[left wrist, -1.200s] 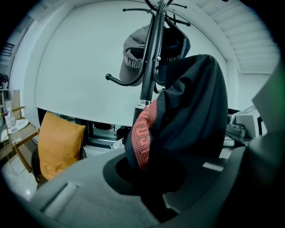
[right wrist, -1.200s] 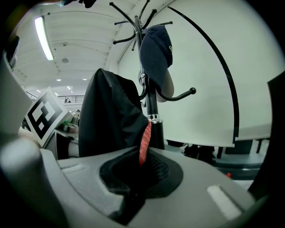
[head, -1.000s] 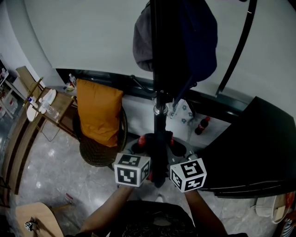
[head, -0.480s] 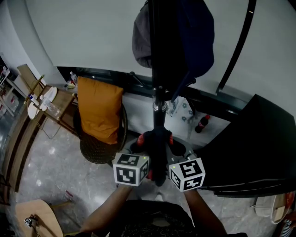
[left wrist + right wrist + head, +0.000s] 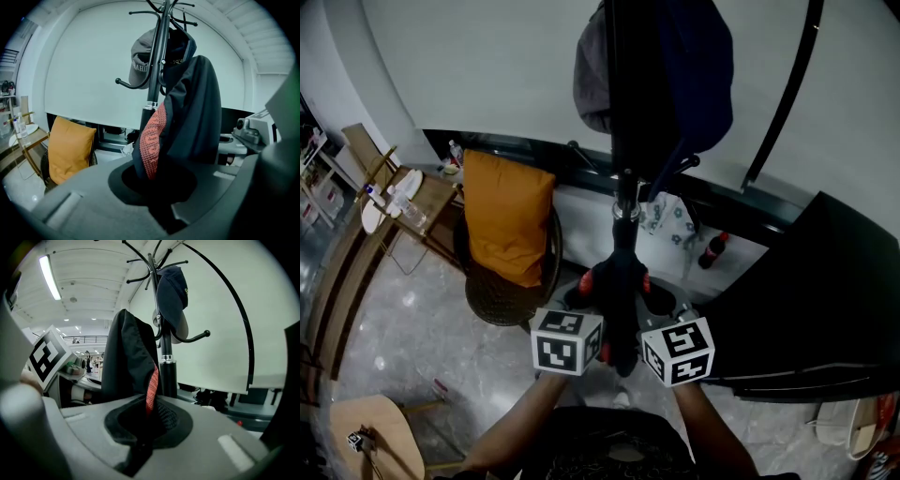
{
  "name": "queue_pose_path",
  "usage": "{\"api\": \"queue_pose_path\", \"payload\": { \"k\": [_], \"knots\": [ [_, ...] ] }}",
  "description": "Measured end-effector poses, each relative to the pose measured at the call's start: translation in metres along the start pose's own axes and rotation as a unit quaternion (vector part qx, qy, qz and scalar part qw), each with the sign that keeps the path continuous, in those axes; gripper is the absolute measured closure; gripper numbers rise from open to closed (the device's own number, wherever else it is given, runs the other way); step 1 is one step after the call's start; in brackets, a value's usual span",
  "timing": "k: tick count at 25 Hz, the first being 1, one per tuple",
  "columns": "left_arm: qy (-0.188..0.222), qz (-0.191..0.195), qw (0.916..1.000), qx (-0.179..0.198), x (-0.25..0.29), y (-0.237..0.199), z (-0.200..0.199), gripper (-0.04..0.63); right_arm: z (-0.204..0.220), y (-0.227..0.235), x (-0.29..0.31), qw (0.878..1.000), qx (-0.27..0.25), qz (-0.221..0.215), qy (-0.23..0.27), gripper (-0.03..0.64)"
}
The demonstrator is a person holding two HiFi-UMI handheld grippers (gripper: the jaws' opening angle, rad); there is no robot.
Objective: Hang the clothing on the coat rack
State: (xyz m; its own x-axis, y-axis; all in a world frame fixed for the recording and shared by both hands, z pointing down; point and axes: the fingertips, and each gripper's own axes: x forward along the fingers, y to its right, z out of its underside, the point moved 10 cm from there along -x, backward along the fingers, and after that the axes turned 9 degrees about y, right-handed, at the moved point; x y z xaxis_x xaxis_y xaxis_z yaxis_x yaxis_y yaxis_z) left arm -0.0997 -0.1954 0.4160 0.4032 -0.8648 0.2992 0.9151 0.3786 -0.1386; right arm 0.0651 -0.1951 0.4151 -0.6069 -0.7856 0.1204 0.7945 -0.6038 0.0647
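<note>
Two grippers have hardly moved in the last second. The left gripper (image 5: 584, 307) and the right gripper (image 5: 659, 314) sit where they sat before, near me and low against the rack's pole (image 5: 624, 211). Only my head view has drifted a touch, sliding the chair with the orange cushion (image 5: 506, 220) slightly to the right in the frame. I read that as a pause, not progress, since the jacket (image 5: 622, 309) has not gone up toward a hook.

Both sets of fingers are clenched on the jacket. The left gripper view shows dark cloth with a red mesh patch rising out of the closed fingers. The right gripper view shows the same cloth pinched, with a red strip at its edge. The jacket hangs bunched between the two grippers, just in front of the pole and seemingly brushing it.

Up top, a grey cap (image 5: 591, 84) and a navy cap (image 5: 703, 75) already fill hooks, so I judge I will need a free one. A bare hook (image 5: 124, 84) curls out on the left below the grey cap. A curved black bar (image 5: 787, 94) sweeps down on the right of the rack and could snag the cloth. A cola bottle (image 5: 709, 251) stands on the floor beyond the pole, and a dark table (image 5: 825, 300) crowds my right side.
</note>
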Motion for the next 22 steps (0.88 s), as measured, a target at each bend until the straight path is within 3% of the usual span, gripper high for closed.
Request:
{"api": "queue_pose_path", "payload": {
  "k": [9, 22],
  "knots": [
    [-0.006, -0.012, 0.9999, -0.003, -0.003, 0.006, 0.003, 0.572, 0.000, 0.003, -0.003, 0.999, 0.037, -0.019, -0.013, 0.597],
    [-0.023, -0.014, 0.9996, -0.004, -0.012, 0.016, 0.003, 0.571, 0.004, 0.005, -0.016, 0.997, 0.079, -0.025, 0.007, 0.595]
  ]
}}
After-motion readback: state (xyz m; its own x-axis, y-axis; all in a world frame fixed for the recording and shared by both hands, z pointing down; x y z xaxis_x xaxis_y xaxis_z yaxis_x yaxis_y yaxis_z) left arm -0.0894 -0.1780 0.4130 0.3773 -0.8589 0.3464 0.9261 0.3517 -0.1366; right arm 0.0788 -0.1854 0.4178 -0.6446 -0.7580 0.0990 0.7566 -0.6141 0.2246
